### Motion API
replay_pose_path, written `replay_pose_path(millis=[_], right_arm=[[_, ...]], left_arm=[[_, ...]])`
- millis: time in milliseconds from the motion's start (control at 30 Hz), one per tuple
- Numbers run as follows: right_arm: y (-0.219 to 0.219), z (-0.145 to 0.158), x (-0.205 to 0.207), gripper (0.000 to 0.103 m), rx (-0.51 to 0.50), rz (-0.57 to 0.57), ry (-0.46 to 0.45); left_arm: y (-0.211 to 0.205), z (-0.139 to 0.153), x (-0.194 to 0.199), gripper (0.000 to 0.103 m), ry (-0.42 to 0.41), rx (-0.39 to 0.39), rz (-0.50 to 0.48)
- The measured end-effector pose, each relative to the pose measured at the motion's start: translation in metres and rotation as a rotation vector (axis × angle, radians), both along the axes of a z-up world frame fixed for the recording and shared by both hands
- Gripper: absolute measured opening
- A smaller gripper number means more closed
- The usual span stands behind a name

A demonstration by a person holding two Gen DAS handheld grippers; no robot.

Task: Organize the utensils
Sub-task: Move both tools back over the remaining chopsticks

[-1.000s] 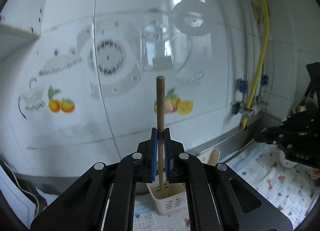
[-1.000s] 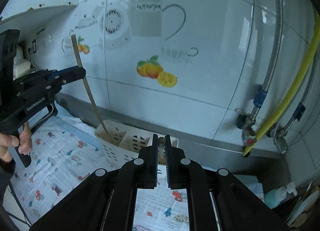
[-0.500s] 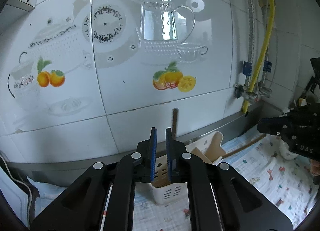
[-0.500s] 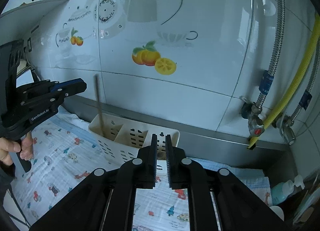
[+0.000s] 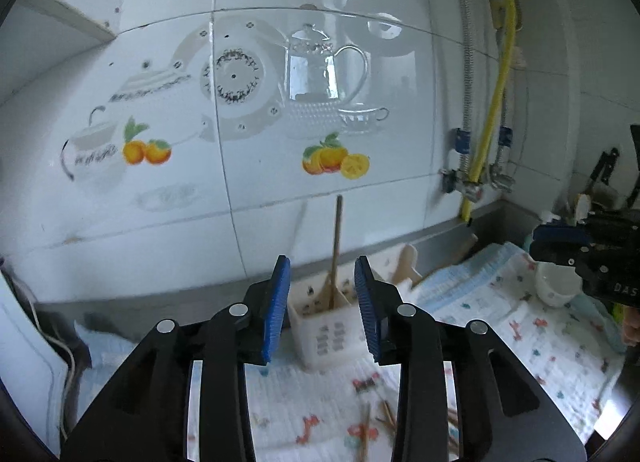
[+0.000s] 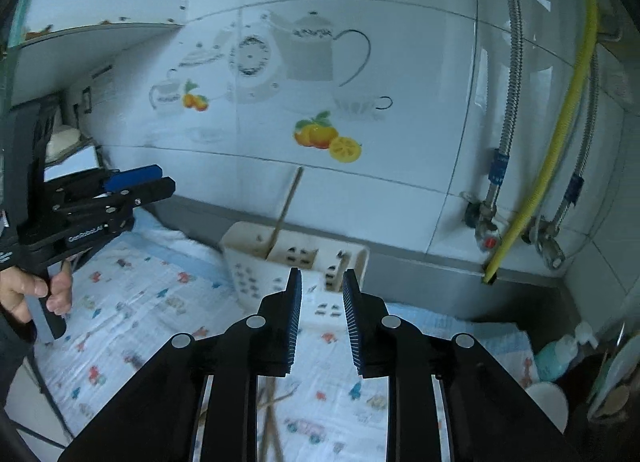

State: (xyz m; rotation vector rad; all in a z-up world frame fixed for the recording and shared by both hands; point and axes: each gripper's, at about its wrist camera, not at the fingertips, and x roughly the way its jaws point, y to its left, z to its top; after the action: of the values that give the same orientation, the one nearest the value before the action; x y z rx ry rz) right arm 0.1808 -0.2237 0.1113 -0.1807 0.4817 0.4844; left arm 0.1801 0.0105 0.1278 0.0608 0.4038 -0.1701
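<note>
left tongs (image 5: 322,306): just opening, jaws apart, empty, near caddy (image 5: 328,326) | right tongs (image 6: 320,318): just opening, narrowly parted, empty | wooden stick (image 5: 335,250): upright in caddy | chopsticks (image 5: 384,418): in front of caddy

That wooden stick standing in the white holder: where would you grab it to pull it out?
Probably near the top of the wooden stick, coming from above with the tongs either side. It stands almost upright, its lower end sunk in the white holder, so only the upper shaft is free.
</note>
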Motion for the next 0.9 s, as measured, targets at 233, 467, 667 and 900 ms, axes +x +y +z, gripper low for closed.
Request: replay_pose_path(millis=[233,467,667,900], right_arm=[[-0.009,-0.017,-0.054,0.022,0.037,0.019,-0.013],[-0.018,-0.047,-0.094,0.027,0.043,0.008,-0.006],[-0.027,-0.08,-0.112,0.028,0.047,-0.011,0.04],[-0.035,-0.117,-0.119,0.028,0.054,-0.034,0.111]], left_arm=[[0.004,-0.031,-0.057,0.035,0.044,-0.006,-0.019],[0.001,-0.081,-0.1,0.035,0.13,-0.004,-0.063],[-0.011,-0.132,-0.122,0.035,0.225,0.021,-0.141],[-0.023,-0.18,-0.123,0.034,0.345,0.05,-0.212]])
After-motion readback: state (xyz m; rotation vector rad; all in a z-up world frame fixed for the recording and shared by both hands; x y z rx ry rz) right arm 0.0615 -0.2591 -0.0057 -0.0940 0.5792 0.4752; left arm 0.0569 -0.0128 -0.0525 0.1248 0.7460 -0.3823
